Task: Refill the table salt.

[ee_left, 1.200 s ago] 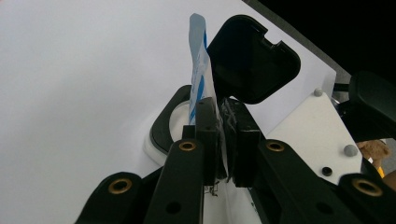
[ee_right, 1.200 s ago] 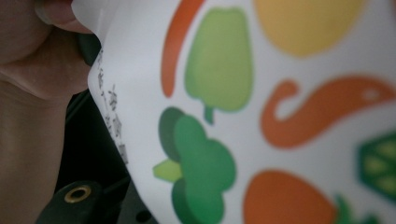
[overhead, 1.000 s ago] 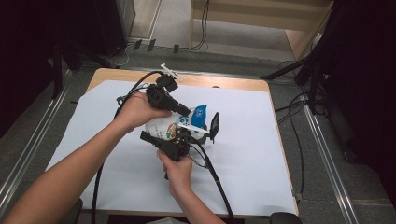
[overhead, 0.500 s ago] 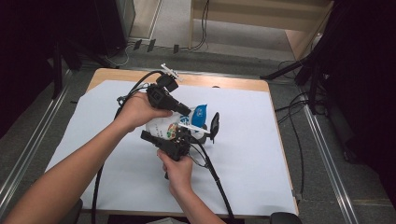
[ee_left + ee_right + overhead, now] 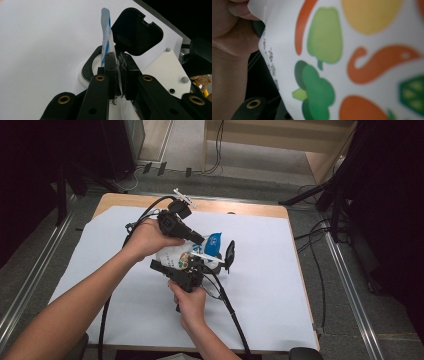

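A white pouch [image 5: 170,255] with a blue top and printed vegetables is held above the white table cover, between both grippers. My left gripper [image 5: 199,240] comes in from the upper left, and in the left gripper view its jaws [image 5: 118,58] are shut on the pouch's blue-and-white edge [image 5: 106,30]. My right gripper [image 5: 192,267] is pressed against the pouch from below. In the right gripper view the pouch's print [image 5: 352,60] sits so close that it hides the jaws. A hand [image 5: 229,50] shows at that view's left.
A small white container with a black rim [image 5: 87,67] and an open black flip lid [image 5: 136,30] stands just beyond the pouch; the lid [image 5: 229,254] shows upright in the high view. Cables trail from both grippers toward the table's near edge.
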{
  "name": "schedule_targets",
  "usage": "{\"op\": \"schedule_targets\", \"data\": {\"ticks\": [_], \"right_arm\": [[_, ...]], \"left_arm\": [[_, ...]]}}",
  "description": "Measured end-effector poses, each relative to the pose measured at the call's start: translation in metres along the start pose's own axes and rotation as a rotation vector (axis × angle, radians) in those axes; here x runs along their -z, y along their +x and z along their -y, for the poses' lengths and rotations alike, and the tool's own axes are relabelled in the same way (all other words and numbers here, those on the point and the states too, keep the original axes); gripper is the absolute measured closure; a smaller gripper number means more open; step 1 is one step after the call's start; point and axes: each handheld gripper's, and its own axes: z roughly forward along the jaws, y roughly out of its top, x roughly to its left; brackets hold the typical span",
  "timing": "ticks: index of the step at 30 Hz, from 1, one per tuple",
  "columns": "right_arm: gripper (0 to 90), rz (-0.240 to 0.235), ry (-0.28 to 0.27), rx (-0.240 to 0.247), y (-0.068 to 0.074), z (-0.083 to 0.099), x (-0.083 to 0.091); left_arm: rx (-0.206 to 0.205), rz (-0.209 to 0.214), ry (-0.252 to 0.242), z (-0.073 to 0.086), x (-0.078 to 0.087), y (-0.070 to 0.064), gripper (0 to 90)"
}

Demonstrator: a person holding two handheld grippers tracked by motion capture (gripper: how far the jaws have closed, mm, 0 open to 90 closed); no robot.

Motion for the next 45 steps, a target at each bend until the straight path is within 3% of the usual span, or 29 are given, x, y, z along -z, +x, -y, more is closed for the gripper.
{"op": "schedule_targets", "data": {"ticks": [17, 45], "right_arm": [[69.8, 0.013, -0.003, 0.015, -0.0002, -0.0002, 0.0008], [69.3, 0.012, -0.002, 0.0, -0.002, -0.001, 0.0034]], "left_arm": [[-0.003, 0.011, 0.001, -0.0003, -0.0011, 0.0008, 85.1], [0.006, 0.019, 0.015, -0.0036, -0.0055, 0.0011, 85.0]]}}
